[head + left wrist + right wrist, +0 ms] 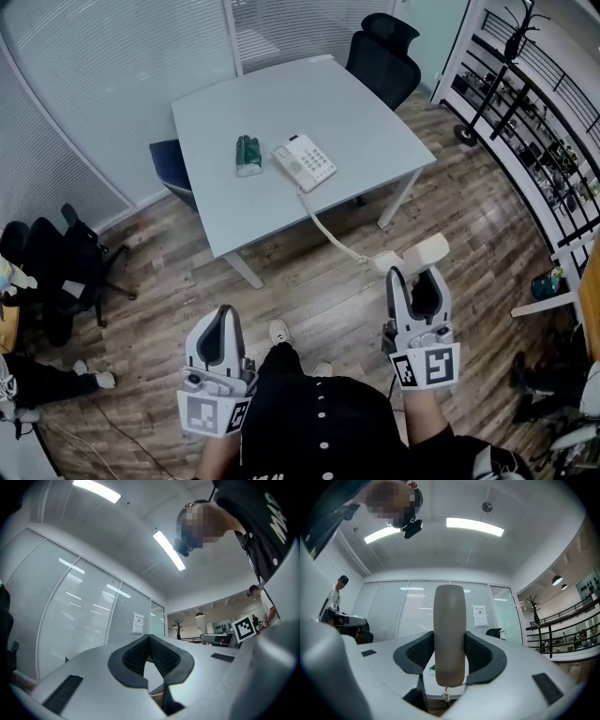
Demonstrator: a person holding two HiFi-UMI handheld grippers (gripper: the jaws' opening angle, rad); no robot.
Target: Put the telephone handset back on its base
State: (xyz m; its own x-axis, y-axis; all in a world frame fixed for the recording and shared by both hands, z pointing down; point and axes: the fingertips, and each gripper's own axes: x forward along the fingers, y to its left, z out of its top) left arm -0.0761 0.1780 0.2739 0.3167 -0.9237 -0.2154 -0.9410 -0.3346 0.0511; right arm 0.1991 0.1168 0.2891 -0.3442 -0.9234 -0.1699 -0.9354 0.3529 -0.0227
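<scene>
Off the worktop [356,103], right gripper [415,277] fingers pinch the handset [422,253], left gripper [223,313] fingers pressed together; the stretched cord [324,231] may drag the base [305,161].

Bright, even overhead light is filling the room.
Ceiling strip lights [474,525] are glaring white in both gripper views, whose corners are darkening and straight lines bowing; only soft shadow is lying under the desk [375,122].

The grey left gripper [149,638] tilts upward, its black ribbed pads [133,656] meeting at the tips with nothing between them. Beyond stand a frosted glass wall with blinds [79,620], a white paper notice [137,623] and 2 long ceiling lights [168,550]. A black-and-white square marker [244,628] shows at right.
</scene>
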